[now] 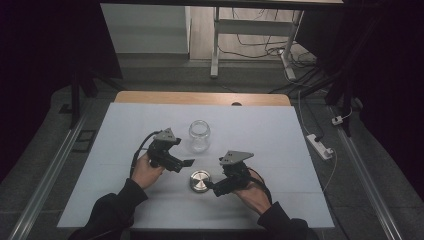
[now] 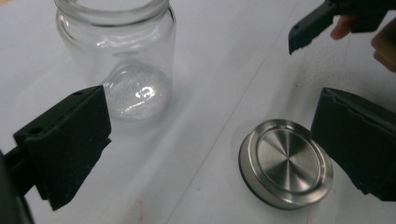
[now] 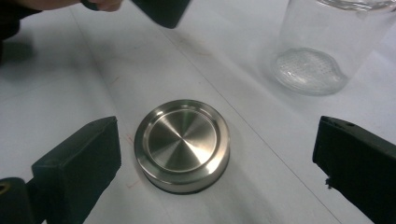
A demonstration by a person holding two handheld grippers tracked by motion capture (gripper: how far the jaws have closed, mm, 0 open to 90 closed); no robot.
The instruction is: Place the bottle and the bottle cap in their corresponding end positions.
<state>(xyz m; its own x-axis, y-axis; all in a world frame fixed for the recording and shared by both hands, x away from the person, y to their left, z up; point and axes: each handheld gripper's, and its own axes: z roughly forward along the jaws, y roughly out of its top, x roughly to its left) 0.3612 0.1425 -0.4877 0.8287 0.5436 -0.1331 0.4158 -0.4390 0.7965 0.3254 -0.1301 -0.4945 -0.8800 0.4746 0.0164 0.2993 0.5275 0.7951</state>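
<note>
The left gripper is held with its jaws spread wide and nothing between them. In the left gripper view the glass jar stands upright ahead of the left-hand jaw and beyond its tip, its mouth uncovered, while the steel lid lies flat on the table just inside the right-hand jaw, apart from it. Neither thing is touched by these jaws.

The right gripper is likewise held wide with nothing gripped. In the right gripper view the steel lid sits between the two jaws, nearer the left-hand one, with bare table showing on both sides of it. The glass jar is seen farther off, beyond the right-hand jaw.

The lid is judged to have been set down apart from the jar so that each piece rests stably on its own: the lid flat, its brushed face up, the jar on its base. The jaws are probably kept wide so that both things stay free of contact. Both grippers are angled inward toward the lid from opposite sides, the jar standing beyond them near the middle of the table.
</note>
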